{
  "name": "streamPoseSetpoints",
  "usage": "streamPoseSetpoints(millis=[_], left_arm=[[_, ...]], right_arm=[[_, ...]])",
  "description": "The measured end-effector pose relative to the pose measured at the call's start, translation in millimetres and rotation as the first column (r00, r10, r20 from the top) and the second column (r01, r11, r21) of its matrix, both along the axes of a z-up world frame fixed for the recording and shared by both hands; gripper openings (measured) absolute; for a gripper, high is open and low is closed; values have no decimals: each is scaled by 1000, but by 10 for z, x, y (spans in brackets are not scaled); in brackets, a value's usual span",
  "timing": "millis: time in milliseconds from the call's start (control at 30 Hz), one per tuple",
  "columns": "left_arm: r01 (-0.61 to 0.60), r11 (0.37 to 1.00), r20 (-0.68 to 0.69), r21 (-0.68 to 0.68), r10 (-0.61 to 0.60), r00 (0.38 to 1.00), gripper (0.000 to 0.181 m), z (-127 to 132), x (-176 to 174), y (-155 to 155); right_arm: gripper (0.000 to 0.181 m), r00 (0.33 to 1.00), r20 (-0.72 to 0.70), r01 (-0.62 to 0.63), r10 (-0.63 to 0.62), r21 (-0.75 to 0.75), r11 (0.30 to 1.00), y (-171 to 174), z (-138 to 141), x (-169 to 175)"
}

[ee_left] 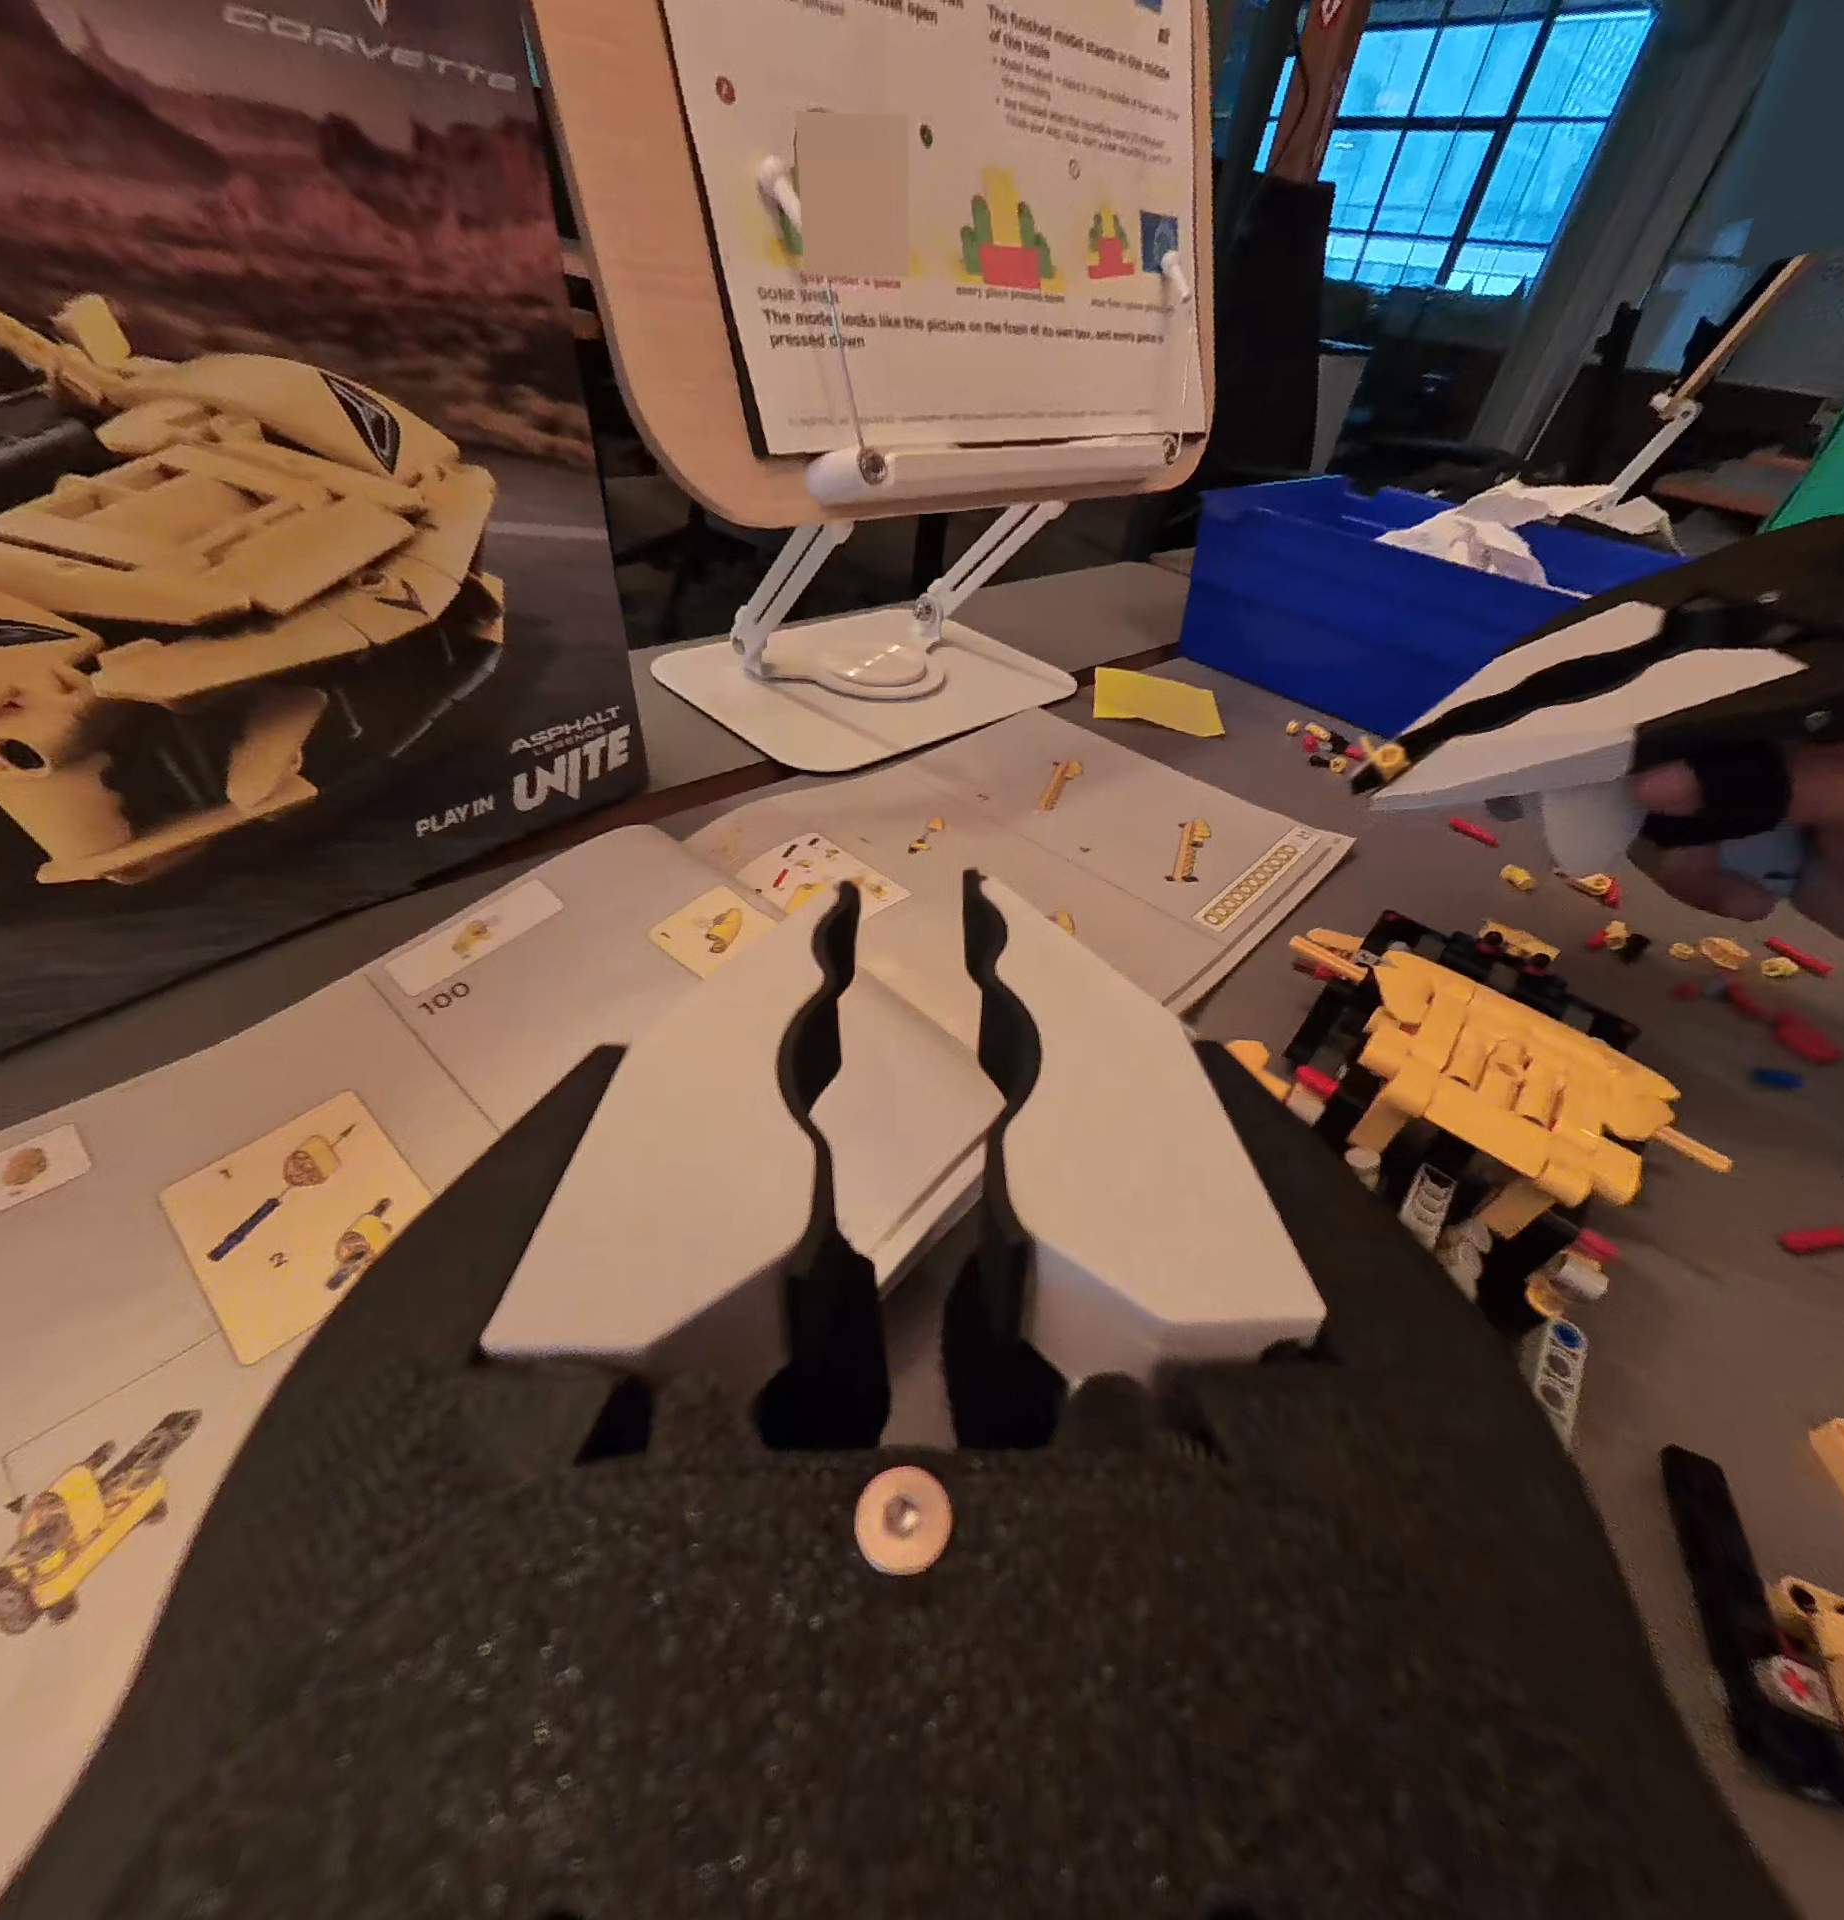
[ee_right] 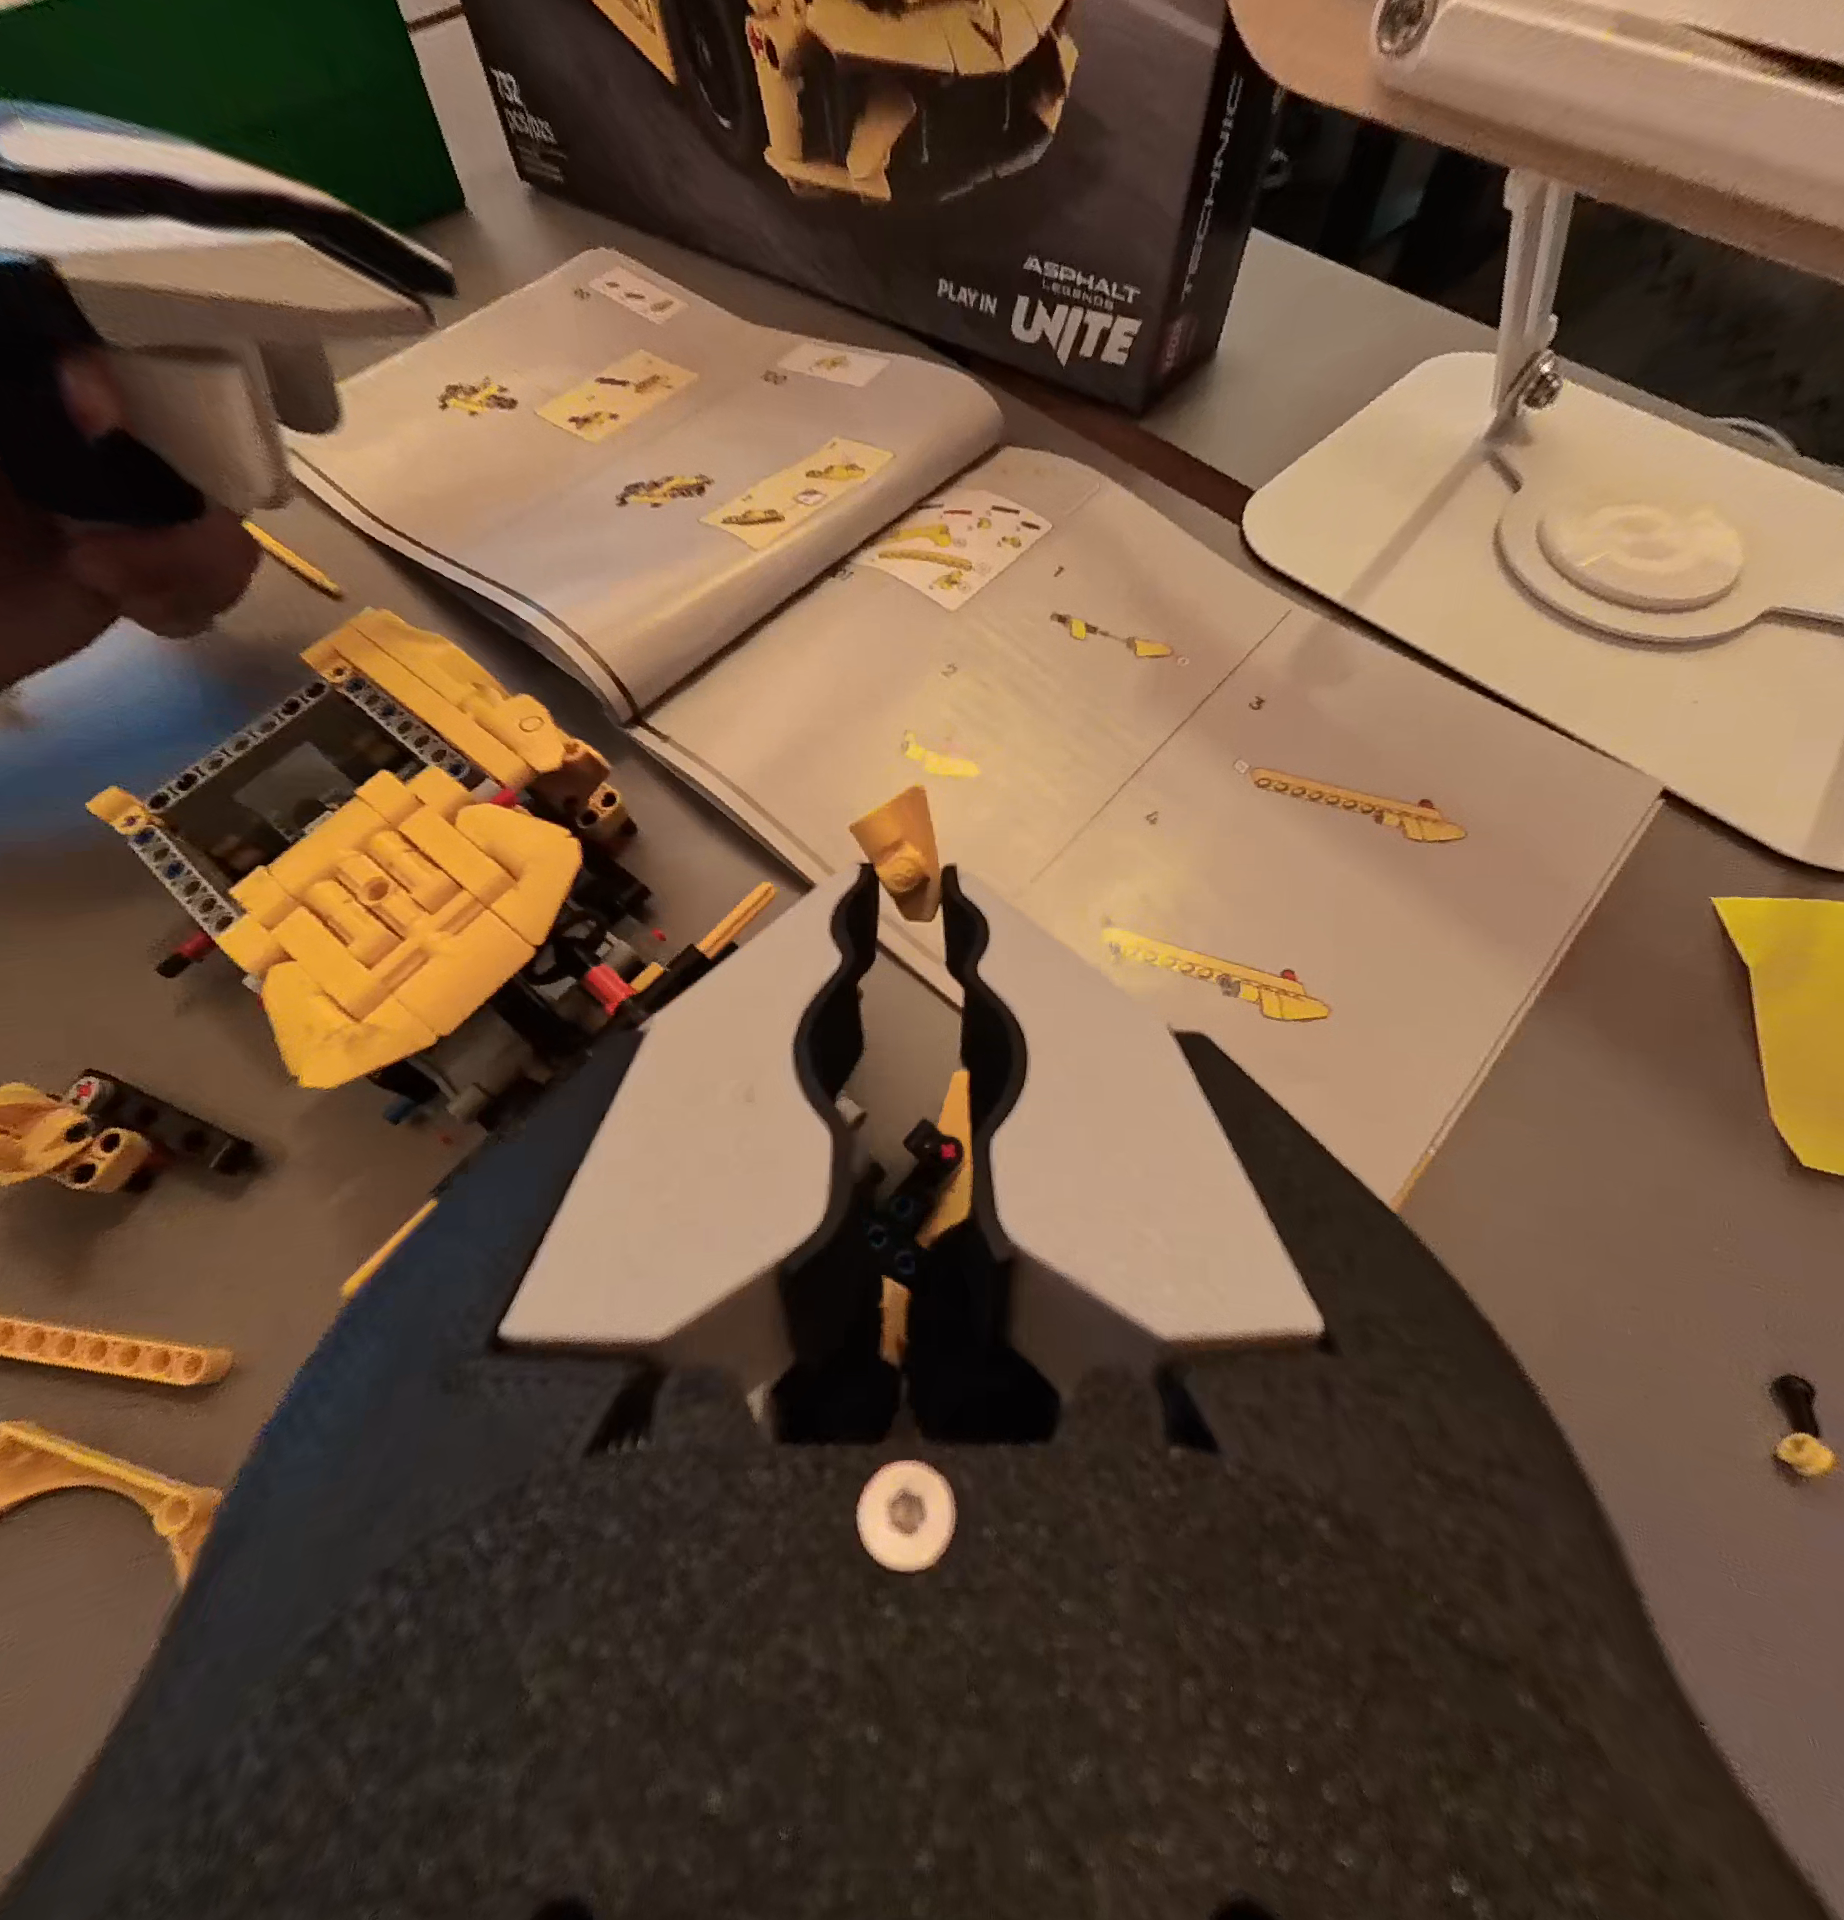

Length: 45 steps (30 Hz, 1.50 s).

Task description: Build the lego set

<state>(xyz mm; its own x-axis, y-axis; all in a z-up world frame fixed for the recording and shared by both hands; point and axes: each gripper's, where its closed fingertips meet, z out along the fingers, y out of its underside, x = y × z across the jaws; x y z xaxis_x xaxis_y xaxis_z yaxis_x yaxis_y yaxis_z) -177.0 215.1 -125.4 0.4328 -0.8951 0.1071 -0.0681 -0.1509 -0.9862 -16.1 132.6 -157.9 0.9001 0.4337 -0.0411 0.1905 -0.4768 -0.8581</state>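
Yellow piece (ee_right: 902, 854): our right tool (ee_right: 905, 883) pinched it, frame centre.
Left tool (ee_left: 905, 894): we held it apart, empty.

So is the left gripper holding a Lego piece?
No, the left gripper is open and empty above the instruction booklet.

A grey desk (ee_right: 1624, 1558) is carrying an open instruction booklet (ee_right: 1105, 790), with the set's box (ee_left: 274, 520) standing behind it. A white stand base (ee_right: 1520, 582) and a yellow paper scrap (ee_right: 1811, 1029) are lying beside the booklet. A half-built yellow model (ee_right: 378, 883), a blue bin (ee_left: 1365, 623) and scattered small pieces (ee_left: 1728, 966) are sitting nearby.
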Motion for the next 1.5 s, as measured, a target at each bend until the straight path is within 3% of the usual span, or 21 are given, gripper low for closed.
streamPoseSetpoints(millis=[200, 333, 400, 467, 533, 600, 833, 933, 1033, 1100, 1167, 1267, 1333, 1433, 1500], left_arm=[[10, 1000, 6, 0, -10, 1000, 20, 32, 36, -31], [34, 999, -11, 42, -34, 999, 20, 99, 66, -151], [38, 997, -24, 72, -36, 999, 20, 123, 72, -207], [41, 994, -45, 97, -37, 998, 20, 123, 85, -252], [42, 992, -82, 121, -32, 996, 20, 102, 94, -280], [33, 988, -101, 153, -17, 995, 20, 111, 85, -299], [27, 980, -154, 199, 4, 988, 19, 144, 9, -336], [174, 977, -202, 125, -146, 968, 20, 64, 39, -584], [411, 908, -269, -78, -416, 869, 27, -144, -9, -1209], [502, 859, -325, -97, -504, 800, 28, -249, -108, -1652], [506, 857, -435, -100, -495, 752, 33, -448, -152, -1897], [440, 890, -595, -117, -418, 687, 57, -739, -151, -1997], [412, 902, -589, -129, -404, 700, 57, -778, -95, -2058], [371, 915, -583, -161, -391, 712, 51, -872, -62, -2049], [369, 912, -591, -178, -399, 702, 23, -934, -81, -2069]], right_arm=[[11, 999, -4, -52, 52, 75, 996, -61, 134, -109], [11, 964, -13, -263, 265, 87, 961, -370, 221, -461], [11, 900, -102, -417, 424, 81, 905, -677, 333, -739], [11, 778, -217, -603, 590, 5, 798, -1019, 329, -1015], [11, 743, -189, -669, 642, -177, 722, -1209, 47, -1095], [11, 748, -47, -638, 662, -327, 698, -1295, -215, -1068], [11, 713, 205, -489, 670, -540, 685, -1293, -641, -1118], [11, 698, 273, -418, 662, -595, 687, -1273, -771, -1029], [11, 710, 258, -418, 655, -594, 687, -1270, -768, -1048], [11, 715, 254, -418, 651, -591, 690, -1272, -766, -1049], [18, 722, 252, -415, 644, -587, 695, -1272, -758, -1044], [26, 749, 224, -429, 623, -551, 715, -1310, -632, -1058], [28, 782, 221, -441, 582, -465, 768, -1336, -462, -1062], [28, 858, 185, -417, 479, -291, 861, -1429, -240, -1037], [25, 898, 110, -403, 426, -183, 897, -1557, -143, -1048]])
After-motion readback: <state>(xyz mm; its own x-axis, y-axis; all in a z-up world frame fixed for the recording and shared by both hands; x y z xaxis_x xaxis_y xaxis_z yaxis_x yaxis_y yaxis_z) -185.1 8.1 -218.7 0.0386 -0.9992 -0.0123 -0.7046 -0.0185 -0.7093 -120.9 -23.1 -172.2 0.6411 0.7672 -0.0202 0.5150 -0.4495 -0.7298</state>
